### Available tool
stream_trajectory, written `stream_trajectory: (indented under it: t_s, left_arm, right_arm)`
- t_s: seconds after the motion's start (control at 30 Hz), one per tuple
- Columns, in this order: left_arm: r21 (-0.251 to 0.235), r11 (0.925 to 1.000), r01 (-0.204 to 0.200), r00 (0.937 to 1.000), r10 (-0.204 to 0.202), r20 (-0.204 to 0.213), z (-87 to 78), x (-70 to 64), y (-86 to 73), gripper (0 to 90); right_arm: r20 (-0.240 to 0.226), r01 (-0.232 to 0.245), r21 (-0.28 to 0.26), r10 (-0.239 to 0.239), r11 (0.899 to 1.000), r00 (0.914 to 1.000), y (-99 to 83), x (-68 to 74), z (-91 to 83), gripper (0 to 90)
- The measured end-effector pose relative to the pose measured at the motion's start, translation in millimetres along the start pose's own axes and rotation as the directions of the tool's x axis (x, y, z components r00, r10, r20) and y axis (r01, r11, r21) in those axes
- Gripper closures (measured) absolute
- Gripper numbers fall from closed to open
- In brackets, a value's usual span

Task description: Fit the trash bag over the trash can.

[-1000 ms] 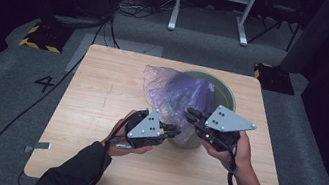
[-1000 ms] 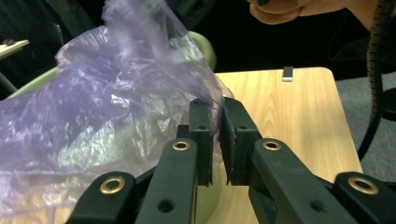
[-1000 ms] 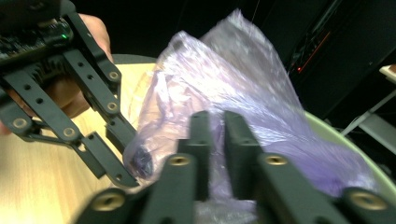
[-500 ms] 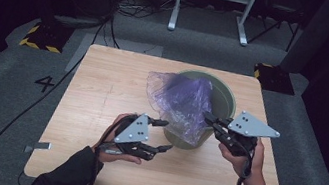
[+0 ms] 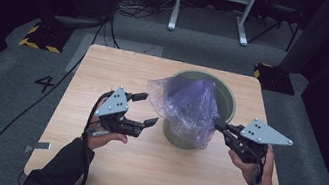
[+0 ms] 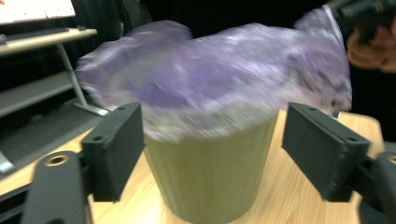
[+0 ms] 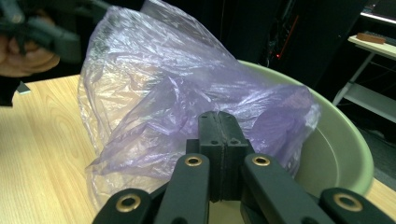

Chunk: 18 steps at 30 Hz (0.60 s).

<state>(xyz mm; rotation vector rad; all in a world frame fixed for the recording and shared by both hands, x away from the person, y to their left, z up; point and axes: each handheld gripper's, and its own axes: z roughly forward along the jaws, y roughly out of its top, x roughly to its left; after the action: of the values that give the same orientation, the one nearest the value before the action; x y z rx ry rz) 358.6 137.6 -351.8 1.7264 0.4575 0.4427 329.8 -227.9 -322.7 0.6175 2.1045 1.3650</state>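
Now the right tool (image 5: 220, 127) is pinching the purple plastic bag (image 5: 189, 108), which is draping over the green bin (image 5: 225, 96) just ahead of it. Left tool (image 5: 145, 109) is gaping wide, empty, beside the bin on the bench (image 5: 105, 70).

We see the table (image 5: 90, 161) lit evenly from above in the high view, with the room falling to near black from 9 through 12 to 3 o'clock. Shadows under the bin (image 5: 180, 138) are soft and short. In the left gripper view, the purple bag (image 6: 219, 88) is smeared by motion blur; the pads (image 6: 116, 149) stay sharper. In the right gripper view, we note crisp film with pale glare toward 10 o'clock and a dim backdrop.
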Motion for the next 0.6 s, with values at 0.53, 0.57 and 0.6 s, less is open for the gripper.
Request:
stream_trajectory:
  t_s: [0.53, 0.57, 0.6]
  left_arm:
    - [0.04, 0.9983, 0.044, 0.999, -0.044, 0.001, 21.9, 30.5, 3.8, 50.8]
    - [0.04, 0.9983, 0.044, 0.999, -0.044, 0.001, 21.9, 30.5, 3.8, 57.5]
    - [0.037, 0.9984, 0.042, 0.999, -0.042, 0.012, 22.3, 30.6, 3.5, 57.5]
  right_arm:
    - [0.01, -0.069, 0.001, 0.069, 0.998, 0.9976, -29.2, -13.3, -23.5, 90.0]
    - [0.01, -0.069, 0.001, 0.069, 0.998, 0.9976, -29.2, -13.3, -23.5, 90.0]
    - [0.01, -0.072, -0.001, 0.072, 0.997, 0.9974, -30.2, -13.3, -24.8, 88.8]
